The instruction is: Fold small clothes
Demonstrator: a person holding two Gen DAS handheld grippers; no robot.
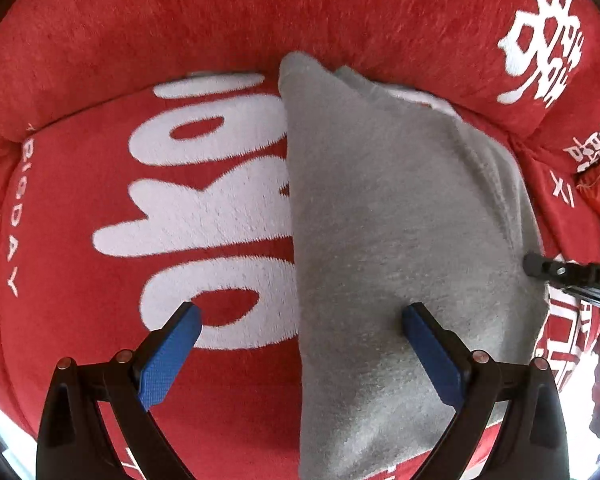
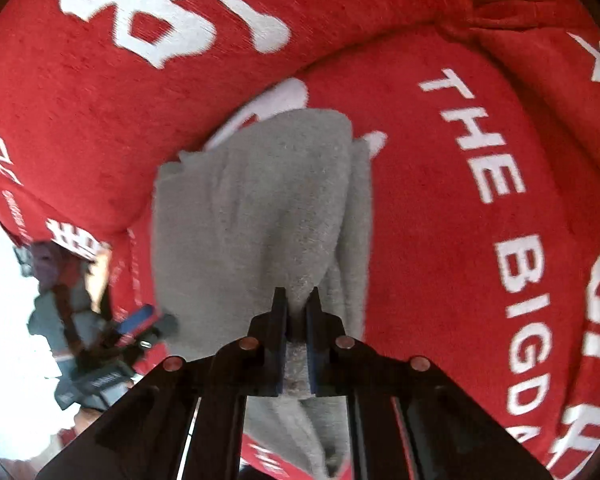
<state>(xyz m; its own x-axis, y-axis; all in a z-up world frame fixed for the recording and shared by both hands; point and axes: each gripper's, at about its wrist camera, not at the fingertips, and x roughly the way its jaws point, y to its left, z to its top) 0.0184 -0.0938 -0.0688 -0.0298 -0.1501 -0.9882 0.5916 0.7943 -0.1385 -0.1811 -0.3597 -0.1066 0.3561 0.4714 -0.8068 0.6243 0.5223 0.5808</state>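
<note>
- Grey garment lies on the red sofa seat we work over, against its backrest.
- Our left gripper hangs spread above the garment's edge.
- Our right gripper pinches a garment fold.

The grey cloth is a soft, matt fabric with a short fuzzy nap, a little rough like fleece or terry. The red cover under it is also cloth, plush and matt, with fine fibres that stand up; its white letters look woven or printed into the same pile and have fuzzy edges. The left gripper has black arms of hard plastic with a slight sheen, blue pads with a fine grid texture, and small round copper-coloured metal pins. The right gripper has the same black plastic and metal pins.
</note>
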